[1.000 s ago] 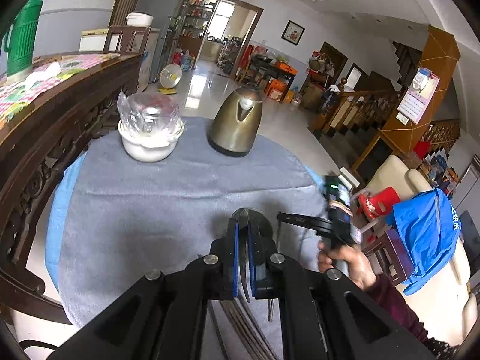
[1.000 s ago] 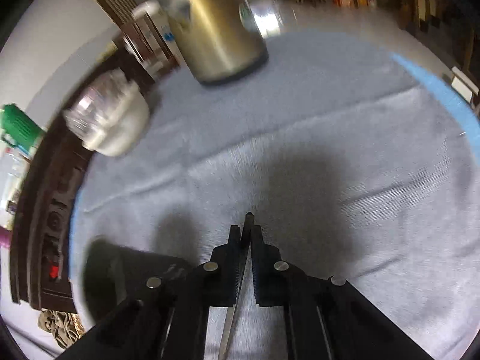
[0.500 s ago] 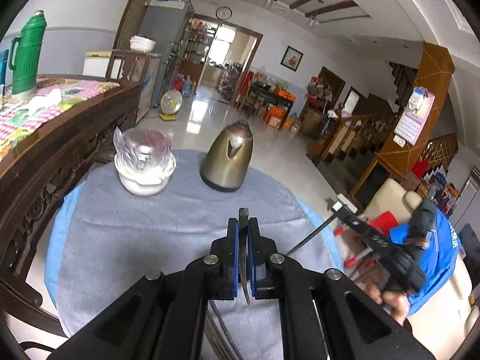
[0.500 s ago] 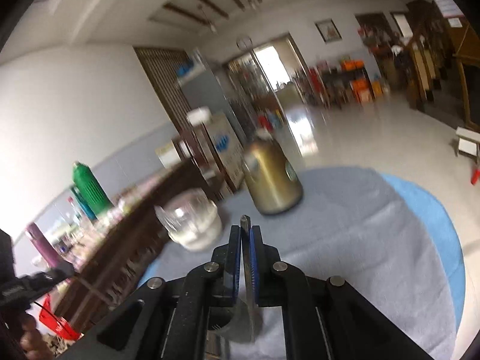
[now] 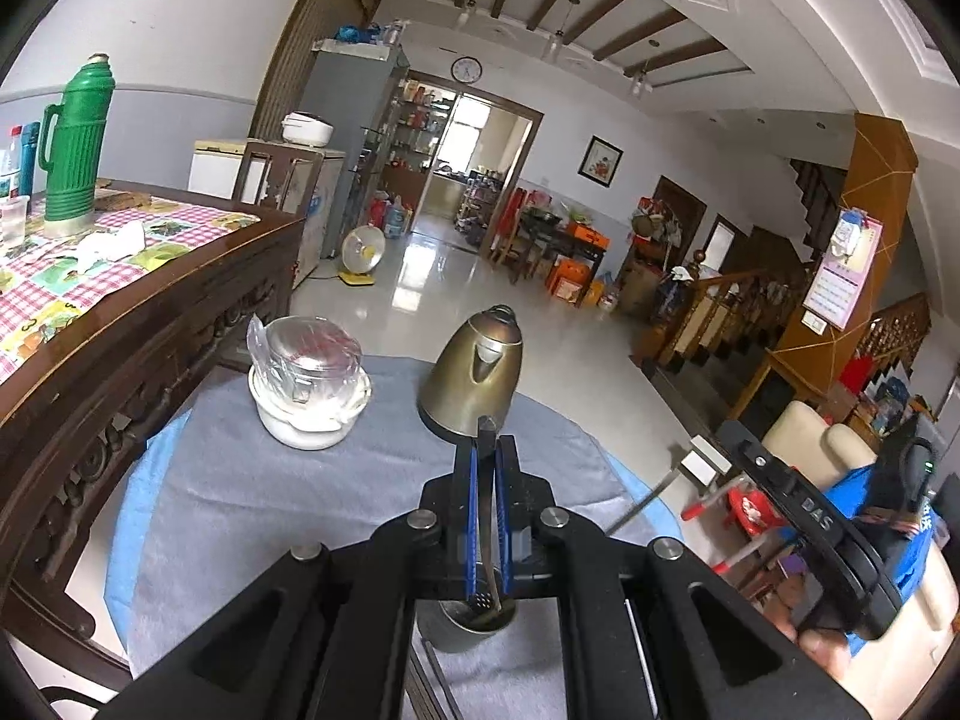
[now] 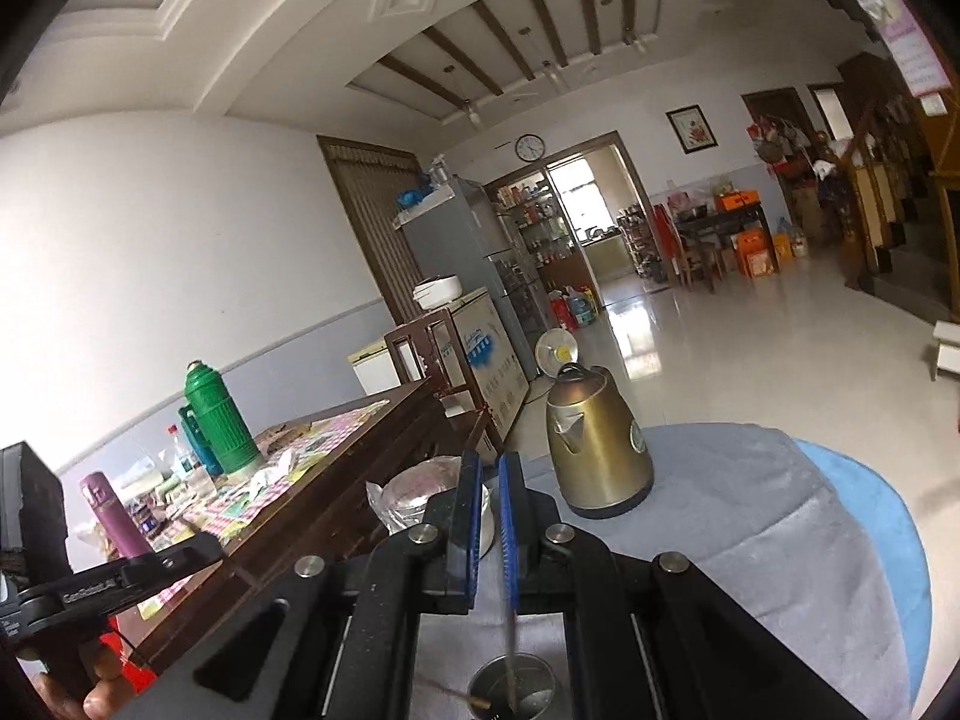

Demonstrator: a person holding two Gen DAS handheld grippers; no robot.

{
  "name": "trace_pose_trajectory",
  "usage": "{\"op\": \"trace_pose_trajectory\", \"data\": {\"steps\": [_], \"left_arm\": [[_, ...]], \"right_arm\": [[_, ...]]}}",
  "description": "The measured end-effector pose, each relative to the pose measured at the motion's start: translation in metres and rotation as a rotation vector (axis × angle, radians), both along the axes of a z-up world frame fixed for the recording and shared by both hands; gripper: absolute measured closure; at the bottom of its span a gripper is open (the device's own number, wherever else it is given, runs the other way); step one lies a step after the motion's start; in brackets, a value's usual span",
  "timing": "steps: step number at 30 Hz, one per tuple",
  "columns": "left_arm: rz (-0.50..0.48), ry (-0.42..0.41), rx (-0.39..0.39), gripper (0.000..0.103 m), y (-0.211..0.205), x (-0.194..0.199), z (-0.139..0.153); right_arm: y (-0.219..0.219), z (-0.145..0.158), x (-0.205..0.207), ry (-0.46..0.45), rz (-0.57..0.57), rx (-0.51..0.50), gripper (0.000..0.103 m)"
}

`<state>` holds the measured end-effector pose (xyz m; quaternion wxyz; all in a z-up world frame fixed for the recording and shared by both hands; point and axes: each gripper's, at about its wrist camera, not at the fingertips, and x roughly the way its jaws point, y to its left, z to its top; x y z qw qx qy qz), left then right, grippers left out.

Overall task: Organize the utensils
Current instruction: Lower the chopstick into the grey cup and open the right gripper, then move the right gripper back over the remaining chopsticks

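My left gripper (image 5: 486,450) is shut on a metal utensil (image 5: 486,429). Its handle tip pokes up past the blue pads and its lower end hangs in a steel cup (image 5: 474,630) on the grey cloth. The right gripper (image 5: 729,429) is off the table's right edge, with a thin metal utensil (image 5: 642,504) slanting from it toward the cup. In the right wrist view my right gripper (image 6: 489,468) is shut on that thin utensil (image 6: 509,630), which hangs down into the steel cup (image 6: 510,690). The left gripper (image 6: 204,549) shows at the far left, held by a hand.
A brass-coloured kettle (image 5: 474,381) and a white bowl wrapped in plastic (image 5: 309,390) stand at the far side of the round table (image 5: 240,510). A dark wooden table (image 5: 150,300) with a green thermos (image 5: 75,138) adjoins on the left. The floor drops away on the right.
Both grippers rose. The right one swung up from facing the cloth to facing the room and moved off the table's right edge. Both kept their utensils.
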<state>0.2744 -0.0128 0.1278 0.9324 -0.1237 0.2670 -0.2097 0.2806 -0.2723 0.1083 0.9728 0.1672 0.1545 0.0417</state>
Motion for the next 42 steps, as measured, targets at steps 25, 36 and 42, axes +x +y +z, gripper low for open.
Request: {"op": "trace_pose_trajectory", "data": {"steps": [25, 36, 42], "left_arm": [[-0.039, 0.077, 0.08, 0.053, -0.021, 0.009, -0.073], [0.018, -0.081, 0.167, 0.032, -0.01, -0.049, -0.069], [0.043, -0.062, 0.264, 0.031, -0.005, -0.07, -0.094]], "right_arm": [[-0.063, -0.101, -0.046, 0.128, -0.031, 0.202, 0.047], [-0.071, -0.145, -0.075, 0.157, -0.131, 0.192, 0.032], [-0.083, -0.143, -0.1, 0.138, -0.164, 0.173, 0.032]]}}
